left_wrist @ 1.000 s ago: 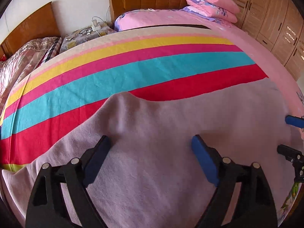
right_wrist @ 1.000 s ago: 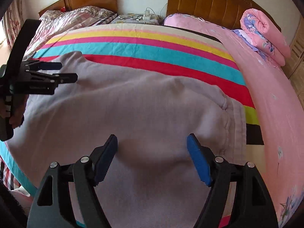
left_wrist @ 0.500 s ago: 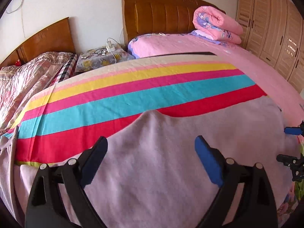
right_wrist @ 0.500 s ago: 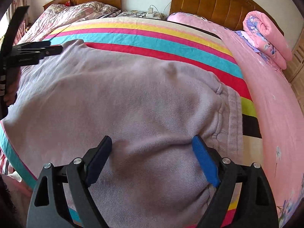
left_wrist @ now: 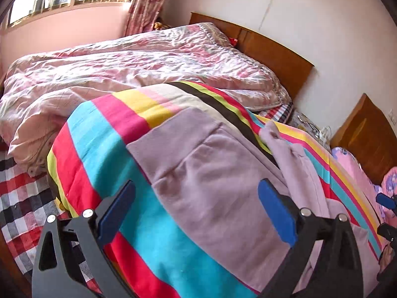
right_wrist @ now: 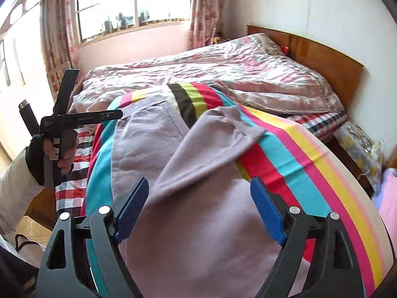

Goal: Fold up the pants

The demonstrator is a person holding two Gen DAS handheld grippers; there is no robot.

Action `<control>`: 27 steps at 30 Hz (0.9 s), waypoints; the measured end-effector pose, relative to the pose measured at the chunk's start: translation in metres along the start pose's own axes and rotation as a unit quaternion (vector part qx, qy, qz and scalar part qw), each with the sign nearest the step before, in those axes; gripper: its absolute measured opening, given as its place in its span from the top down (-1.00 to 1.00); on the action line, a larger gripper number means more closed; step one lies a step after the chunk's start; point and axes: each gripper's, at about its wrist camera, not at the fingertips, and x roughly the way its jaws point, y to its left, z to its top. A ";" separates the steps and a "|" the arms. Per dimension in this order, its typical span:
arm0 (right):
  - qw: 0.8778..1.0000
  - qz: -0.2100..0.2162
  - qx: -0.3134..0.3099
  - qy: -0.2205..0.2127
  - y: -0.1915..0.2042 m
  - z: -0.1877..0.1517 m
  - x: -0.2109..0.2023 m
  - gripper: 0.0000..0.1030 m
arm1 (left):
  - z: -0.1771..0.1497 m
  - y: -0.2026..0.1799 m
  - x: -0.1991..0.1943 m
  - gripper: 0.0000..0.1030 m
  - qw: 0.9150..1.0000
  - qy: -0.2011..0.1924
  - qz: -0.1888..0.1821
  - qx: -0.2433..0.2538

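Note:
Pale lilac fleece pants (left_wrist: 218, 186) lie spread on a striped bedspread (left_wrist: 99, 134), one leg ending in a cuff (left_wrist: 173, 134), the other leg (left_wrist: 295, 159) bunched to its right. In the right wrist view the pants (right_wrist: 198, 198) run away from me, one leg end (right_wrist: 233, 124) lying over the stripes. My left gripper (left_wrist: 196, 211) is open and empty just above the pants. My right gripper (right_wrist: 198, 206) is open and empty over the pants. The left gripper also shows at the left of the right wrist view (right_wrist: 82, 119), held by a hand.
A second bed with a pink crumpled quilt (left_wrist: 124, 62) stands beyond the striped one, with a wooden headboard (right_wrist: 322, 57). A checked sheet (left_wrist: 19, 198) lies at the left edge. A window (right_wrist: 134, 5) and curtains are behind. A cluttered nightstand (right_wrist: 359, 144) stands at the right.
Both grippers have swung round to the left, now facing the window and the other bed along the pants' legs. Both stay open and empty.

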 end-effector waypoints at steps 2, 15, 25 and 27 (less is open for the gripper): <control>0.998 0.045 -0.028 0.024 0.010 0.048 0.062 -0.32 | 0.011 0.035 0.004 -0.71 0.999 -0.003 0.021 -0.043; 0.986 0.105 -0.042 0.126 0.038 0.147 0.269 0.32 | 0.023 0.045 0.064 0.31 0.999 0.030 0.024 -0.038; 0.992 0.054 -0.048 0.100 0.051 0.149 0.267 0.75 | 0.033 0.037 0.050 0.89 0.999 0.011 0.049 -0.020; 0.993 0.050 -0.038 0.100 0.049 0.148 0.264 0.68 | 0.030 0.042 0.055 0.53 0.996 0.023 0.077 -0.030</control>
